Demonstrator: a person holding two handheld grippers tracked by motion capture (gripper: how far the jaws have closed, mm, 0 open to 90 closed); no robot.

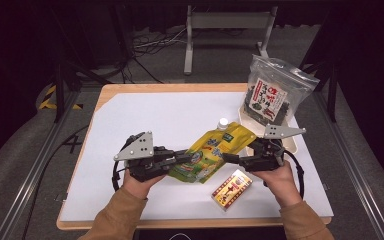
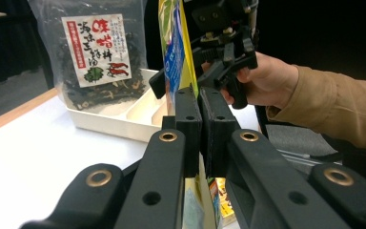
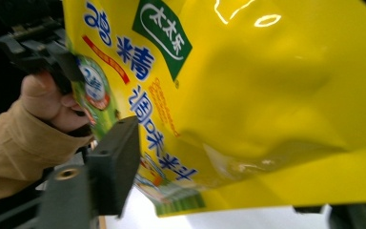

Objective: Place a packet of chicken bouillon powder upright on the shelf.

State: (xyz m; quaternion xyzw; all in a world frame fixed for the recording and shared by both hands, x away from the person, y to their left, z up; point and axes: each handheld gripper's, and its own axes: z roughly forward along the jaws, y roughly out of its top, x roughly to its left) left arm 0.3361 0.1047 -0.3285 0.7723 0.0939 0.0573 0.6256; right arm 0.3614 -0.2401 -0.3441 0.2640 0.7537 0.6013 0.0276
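Note:
A yellow spouted pouch with a white cap hangs tilted above the white table, between both grippers. My left gripper is shut on the pouch's lower left edge; in the left gripper view its jaws pinch the thin edge of the pouch. My right gripper reaches in from the right and its jaws straddle the other side. In the right gripper view the pouch lies between the jaws of that gripper, covers the far jaw, and no pressing grip shows.
A clear bag of dried seaweed stands in a white divided tray at the back right. A small red and yellow box lies near the front edge, below the pouch. Metal frame rails run along both sides of the table.

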